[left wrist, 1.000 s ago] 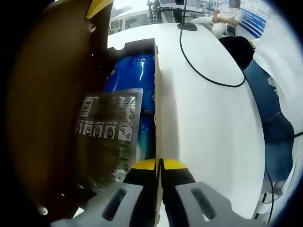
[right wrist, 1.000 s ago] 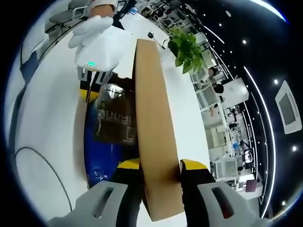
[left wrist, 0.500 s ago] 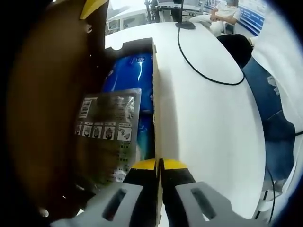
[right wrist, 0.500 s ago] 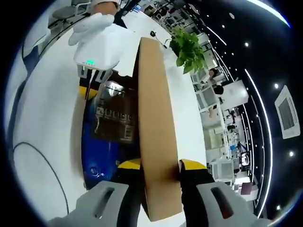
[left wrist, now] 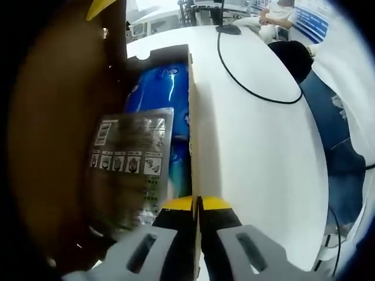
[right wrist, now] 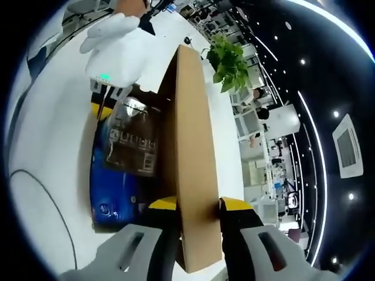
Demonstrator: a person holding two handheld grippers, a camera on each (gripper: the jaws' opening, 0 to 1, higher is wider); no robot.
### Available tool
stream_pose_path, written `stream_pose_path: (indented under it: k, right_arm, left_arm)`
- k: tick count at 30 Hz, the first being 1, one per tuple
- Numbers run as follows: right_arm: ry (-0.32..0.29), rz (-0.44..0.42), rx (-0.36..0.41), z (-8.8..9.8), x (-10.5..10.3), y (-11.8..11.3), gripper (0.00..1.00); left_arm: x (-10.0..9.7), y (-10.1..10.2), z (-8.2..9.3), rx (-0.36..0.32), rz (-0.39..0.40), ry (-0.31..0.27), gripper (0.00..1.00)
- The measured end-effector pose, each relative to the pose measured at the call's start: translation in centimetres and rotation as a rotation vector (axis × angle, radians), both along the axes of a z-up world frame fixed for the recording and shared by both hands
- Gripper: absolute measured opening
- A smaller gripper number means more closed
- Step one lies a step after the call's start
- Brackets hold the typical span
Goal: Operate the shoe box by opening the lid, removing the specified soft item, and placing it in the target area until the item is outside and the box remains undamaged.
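Observation:
The brown cardboard shoe box lies on a white table with its lid raised on edge. Inside lies a blue soft item in shiny wrapping, with a clear bag bearing printed labels on top of it. My left gripper is shut on the box's side wall at the near end. My right gripper is shut on the edge of the raised lid. In the right gripper view the blue item and the bag show beside the lid, and the left gripper with a white-gloved hand is at the box's far end.
A black cable curves across the white table. A person's blue jeans are at the table's right edge. A green plant stands beyond the lid. Another person sits far off, behind a black mouse.
The lid has swung a little further up and away from the box interior. Both grippers keep their holds; the box contents have not moved.

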State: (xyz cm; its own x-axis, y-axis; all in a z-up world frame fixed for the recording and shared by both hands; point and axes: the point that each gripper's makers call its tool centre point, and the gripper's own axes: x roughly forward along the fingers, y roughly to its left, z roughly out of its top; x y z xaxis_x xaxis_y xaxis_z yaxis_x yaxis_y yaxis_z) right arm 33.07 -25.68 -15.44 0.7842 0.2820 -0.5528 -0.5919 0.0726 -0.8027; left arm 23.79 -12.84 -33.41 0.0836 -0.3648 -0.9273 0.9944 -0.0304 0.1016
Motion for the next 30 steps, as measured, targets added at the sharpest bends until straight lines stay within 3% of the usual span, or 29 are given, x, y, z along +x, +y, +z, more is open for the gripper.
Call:
stream_pose_path:
  k: [17,30]
  right_arm:
    - [-0.051,0.001,-0.013,1.6,1.5,0.0,0.19]
    - [-0.053,0.009,-0.018,1.6,1.9,0.0,0.19]
  left_arm:
    - [0.1,0.0,0.0,-0.012,0.023,0.01,0.01]
    - [0.1,0.1,-0.1,-0.014,0.028,0.012,0.01]
